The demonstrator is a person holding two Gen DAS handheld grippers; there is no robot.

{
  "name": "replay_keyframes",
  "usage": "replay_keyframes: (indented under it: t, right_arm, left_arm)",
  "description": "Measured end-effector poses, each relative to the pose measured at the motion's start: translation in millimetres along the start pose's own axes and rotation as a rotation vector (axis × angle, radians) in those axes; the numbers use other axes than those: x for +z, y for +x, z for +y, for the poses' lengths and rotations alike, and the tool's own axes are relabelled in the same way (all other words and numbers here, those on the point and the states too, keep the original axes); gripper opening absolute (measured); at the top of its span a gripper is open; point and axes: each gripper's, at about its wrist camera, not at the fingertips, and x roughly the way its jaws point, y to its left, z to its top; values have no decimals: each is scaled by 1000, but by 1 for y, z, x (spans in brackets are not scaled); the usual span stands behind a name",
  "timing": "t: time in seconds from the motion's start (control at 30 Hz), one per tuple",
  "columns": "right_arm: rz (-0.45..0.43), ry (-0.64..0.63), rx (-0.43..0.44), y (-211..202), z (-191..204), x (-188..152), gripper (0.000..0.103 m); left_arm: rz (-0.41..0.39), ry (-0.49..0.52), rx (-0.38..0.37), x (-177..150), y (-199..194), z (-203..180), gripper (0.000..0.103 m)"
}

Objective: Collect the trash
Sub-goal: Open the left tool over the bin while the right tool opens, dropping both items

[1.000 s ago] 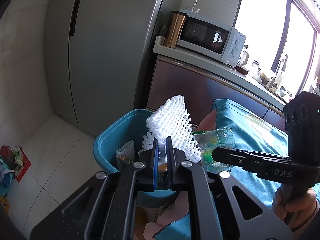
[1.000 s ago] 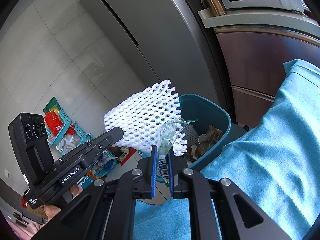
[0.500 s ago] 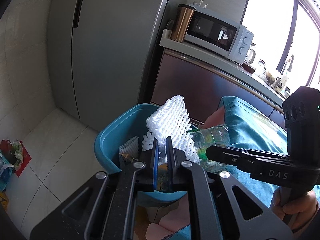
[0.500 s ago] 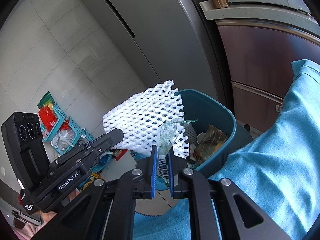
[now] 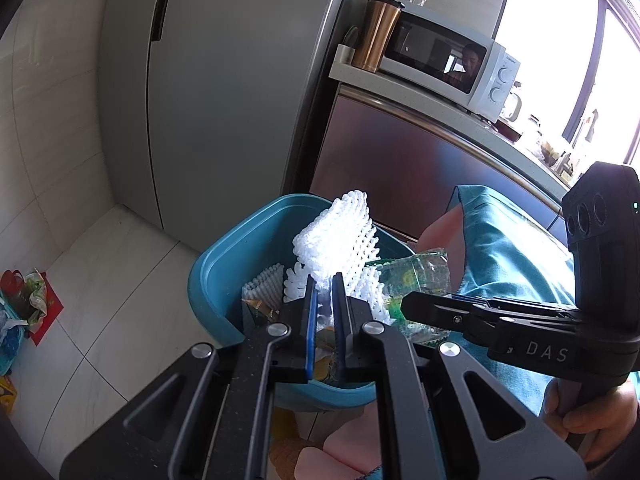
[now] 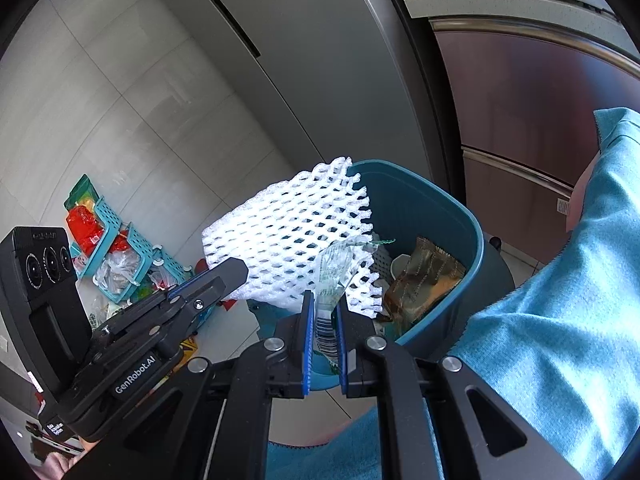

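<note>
My left gripper (image 5: 323,286) is shut on a white foam fruit net (image 5: 336,240) and holds it over the teal trash bin (image 5: 224,264). The net (image 6: 288,240) and the left gripper (image 6: 236,270) also show in the right wrist view, above the bin's (image 6: 460,248) left rim. My right gripper (image 6: 322,308) is shut on a clear crinkled plastic wrapper (image 6: 332,268) at the bin's near edge. The right gripper (image 5: 408,308) and wrapper (image 5: 416,276) show in the left wrist view. The bin holds a brown wrapper (image 6: 424,276) and another foam net (image 5: 264,284).
A grey fridge (image 5: 224,80) stands behind the bin. A counter with a microwave (image 5: 444,64) and copper tumbler (image 5: 378,32) is to the right. A blue tablecloth (image 6: 560,300) lies at the right. Teal baskets with clutter (image 6: 108,256) sit on the floor at the left.
Both grippers have moved forward and slightly down toward the bin, with the foam net and wrapper still held; the bin looks nearer and more of its inside shows.
</note>
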Motion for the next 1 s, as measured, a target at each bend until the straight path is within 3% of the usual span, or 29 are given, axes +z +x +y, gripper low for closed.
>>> replay_keyframes:
  t: [0.53,0.93,1.0]
  right_arm:
    - [59,-15,-50,18,5,5,11]
    - [78,-7,-79,23,2,5,21]
    - [74,-5,-82,22,2,5,22]
  left_arm:
    - [35,-15,27,-6,20,4,8]
    - [69,-28,37,-11,31,10,9]
    - [76,-32,36,-12,32,10,15]
